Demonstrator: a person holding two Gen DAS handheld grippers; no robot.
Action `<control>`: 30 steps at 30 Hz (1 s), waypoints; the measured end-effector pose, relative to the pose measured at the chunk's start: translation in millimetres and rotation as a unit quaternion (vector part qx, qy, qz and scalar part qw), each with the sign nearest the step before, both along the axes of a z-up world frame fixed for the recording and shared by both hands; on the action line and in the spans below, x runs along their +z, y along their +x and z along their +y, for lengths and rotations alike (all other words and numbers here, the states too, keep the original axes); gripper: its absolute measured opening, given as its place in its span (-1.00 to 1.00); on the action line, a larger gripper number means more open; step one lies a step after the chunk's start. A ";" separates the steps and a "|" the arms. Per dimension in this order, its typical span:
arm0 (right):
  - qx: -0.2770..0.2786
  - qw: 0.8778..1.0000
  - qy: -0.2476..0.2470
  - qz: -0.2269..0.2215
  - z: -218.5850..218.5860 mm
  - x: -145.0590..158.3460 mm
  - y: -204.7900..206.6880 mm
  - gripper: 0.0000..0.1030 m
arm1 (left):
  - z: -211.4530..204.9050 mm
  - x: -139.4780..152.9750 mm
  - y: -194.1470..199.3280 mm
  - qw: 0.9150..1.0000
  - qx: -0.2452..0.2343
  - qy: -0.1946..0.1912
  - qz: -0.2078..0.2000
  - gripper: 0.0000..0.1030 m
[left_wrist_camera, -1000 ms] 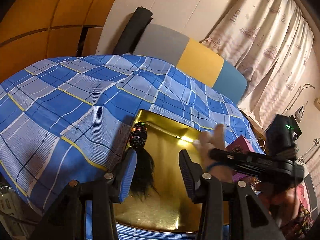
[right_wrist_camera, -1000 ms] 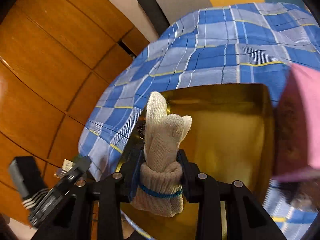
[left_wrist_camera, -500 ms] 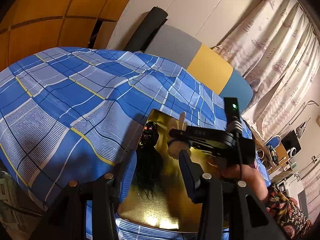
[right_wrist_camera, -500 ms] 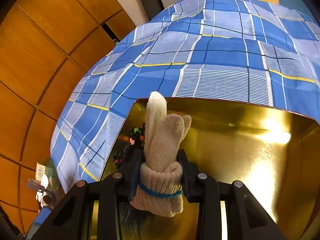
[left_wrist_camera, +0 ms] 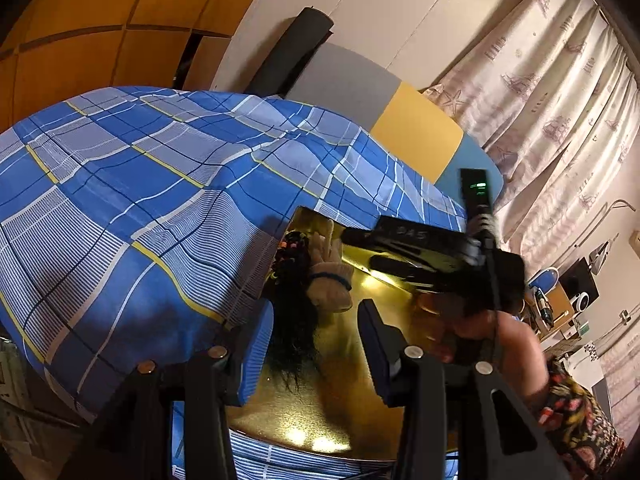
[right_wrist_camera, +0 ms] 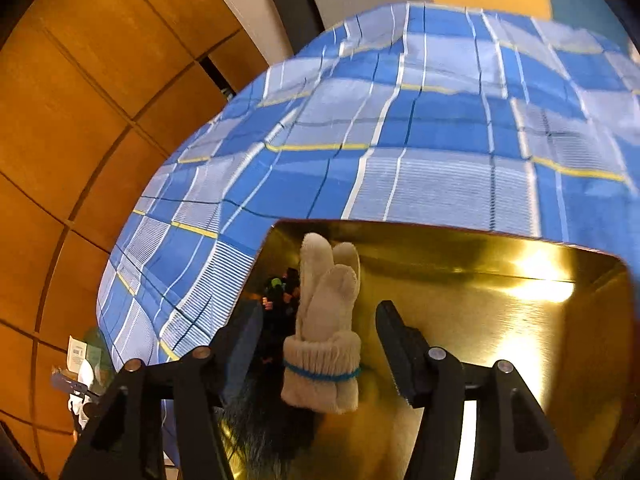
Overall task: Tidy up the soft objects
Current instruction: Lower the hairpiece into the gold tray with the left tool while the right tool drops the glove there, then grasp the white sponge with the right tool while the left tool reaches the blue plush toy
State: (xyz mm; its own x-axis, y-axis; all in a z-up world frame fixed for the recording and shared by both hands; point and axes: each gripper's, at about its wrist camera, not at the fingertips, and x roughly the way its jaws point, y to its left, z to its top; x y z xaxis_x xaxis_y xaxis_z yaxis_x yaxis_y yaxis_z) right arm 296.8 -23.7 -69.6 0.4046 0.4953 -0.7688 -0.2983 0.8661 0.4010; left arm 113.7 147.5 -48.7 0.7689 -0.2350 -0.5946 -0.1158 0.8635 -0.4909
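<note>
White digits on the right hand-held gripper (left_wrist_camera: pixel 352 236) body, roughly "045", blurred, nothing else legible

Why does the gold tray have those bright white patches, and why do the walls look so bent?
In the right wrist view, lamp glare flares on the gold tray near its far rim; in the left wrist view, smaller hot spots sit at its near edge. The fisheye lenses curve the wooden panels in both views. The checked bedspread smears with blur at the right wrist view's far right.
</note>
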 end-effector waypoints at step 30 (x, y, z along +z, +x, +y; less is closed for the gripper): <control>-0.065 0.983 0.087 -0.149 -167.0 108.0 -173.4 0.29 | -73.4 8.1 -22.5 0.992 -0.115 0.001 -0.053 -0.14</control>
State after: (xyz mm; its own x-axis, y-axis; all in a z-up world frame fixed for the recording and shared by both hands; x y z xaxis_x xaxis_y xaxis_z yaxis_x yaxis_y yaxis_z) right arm 123.3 -190.7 38.5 0.6680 0.5376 -0.5146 -0.3164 0.8311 0.4574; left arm 91.2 74.0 -40.6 0.7528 -0.4108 -0.5142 0.1363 0.8616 -0.4889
